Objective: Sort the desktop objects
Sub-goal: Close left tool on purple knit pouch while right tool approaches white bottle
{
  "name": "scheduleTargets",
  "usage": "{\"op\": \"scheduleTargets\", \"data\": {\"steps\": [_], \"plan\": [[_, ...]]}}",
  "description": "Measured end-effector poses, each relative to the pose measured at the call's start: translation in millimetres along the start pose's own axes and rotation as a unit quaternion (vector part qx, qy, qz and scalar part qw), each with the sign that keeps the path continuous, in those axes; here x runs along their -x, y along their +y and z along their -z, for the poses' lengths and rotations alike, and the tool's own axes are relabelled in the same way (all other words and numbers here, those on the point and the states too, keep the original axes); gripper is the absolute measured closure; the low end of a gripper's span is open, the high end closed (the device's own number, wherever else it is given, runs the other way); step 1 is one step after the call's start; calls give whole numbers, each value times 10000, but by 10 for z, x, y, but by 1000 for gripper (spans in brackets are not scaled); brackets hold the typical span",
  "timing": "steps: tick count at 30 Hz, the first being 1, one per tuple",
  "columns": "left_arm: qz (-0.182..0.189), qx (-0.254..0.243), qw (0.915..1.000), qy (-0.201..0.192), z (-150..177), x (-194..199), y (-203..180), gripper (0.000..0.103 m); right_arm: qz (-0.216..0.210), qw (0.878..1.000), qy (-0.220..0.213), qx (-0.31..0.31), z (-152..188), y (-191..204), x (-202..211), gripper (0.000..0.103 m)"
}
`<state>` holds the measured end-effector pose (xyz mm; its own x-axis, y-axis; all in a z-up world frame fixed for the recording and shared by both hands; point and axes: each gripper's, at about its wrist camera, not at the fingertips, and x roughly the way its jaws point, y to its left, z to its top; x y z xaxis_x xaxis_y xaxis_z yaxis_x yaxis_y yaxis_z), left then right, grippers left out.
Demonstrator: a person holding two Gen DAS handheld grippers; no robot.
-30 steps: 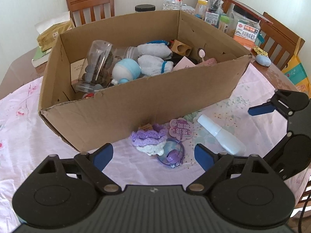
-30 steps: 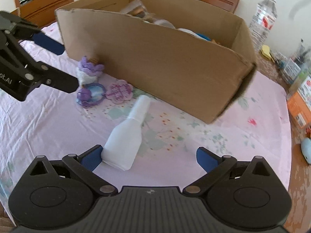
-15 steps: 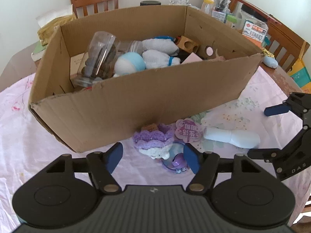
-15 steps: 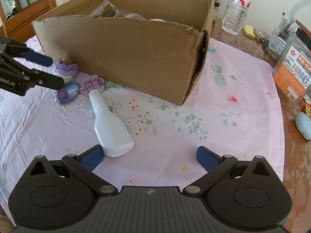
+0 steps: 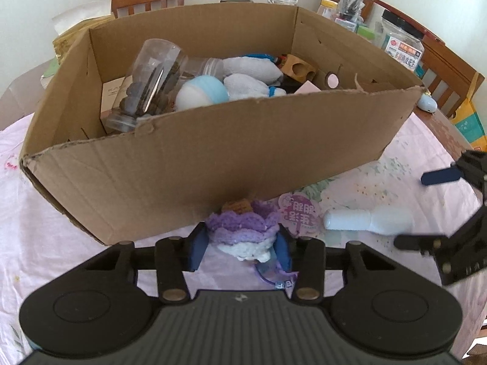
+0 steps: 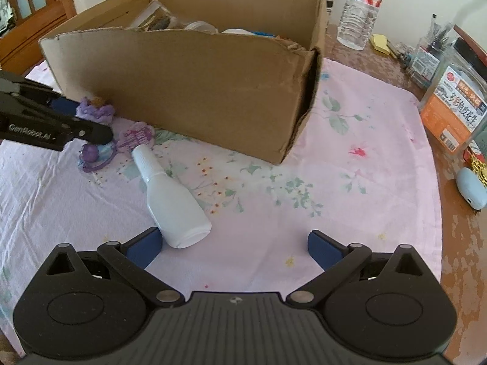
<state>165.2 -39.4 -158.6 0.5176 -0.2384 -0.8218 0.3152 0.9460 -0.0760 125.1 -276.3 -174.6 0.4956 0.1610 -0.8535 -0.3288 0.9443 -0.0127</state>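
My left tool [image 5: 240, 245] has just closed on the purple-and-white crocheted toy [image 5: 243, 231]; my right tool [image 6: 234, 243] gapes beside the white plastic bottle [image 6: 170, 194].

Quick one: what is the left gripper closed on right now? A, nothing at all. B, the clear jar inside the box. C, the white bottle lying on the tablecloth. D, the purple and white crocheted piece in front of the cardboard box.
D: the left gripper has just closed, its blue pads pressing both sides of the crocheted piece, while the white bottle lies untouched beside it.
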Motion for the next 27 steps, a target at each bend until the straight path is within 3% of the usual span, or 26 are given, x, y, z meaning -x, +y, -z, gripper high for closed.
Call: {"op": "scheduleTargets", "data": {"steps": [10,21,27], "plan": [[134,-191,9997,-12,47,134,3,60,264,9994,71,-217,-93,-202,-49,0],[190,-393,9990,-122,36,300,-30,60,-393,9989,23,-250,-152,66,-11,0],[201,-427,9988,-149,60,414,-17,60,-505,9980,55,-374,-160,171,-53,0]]}}
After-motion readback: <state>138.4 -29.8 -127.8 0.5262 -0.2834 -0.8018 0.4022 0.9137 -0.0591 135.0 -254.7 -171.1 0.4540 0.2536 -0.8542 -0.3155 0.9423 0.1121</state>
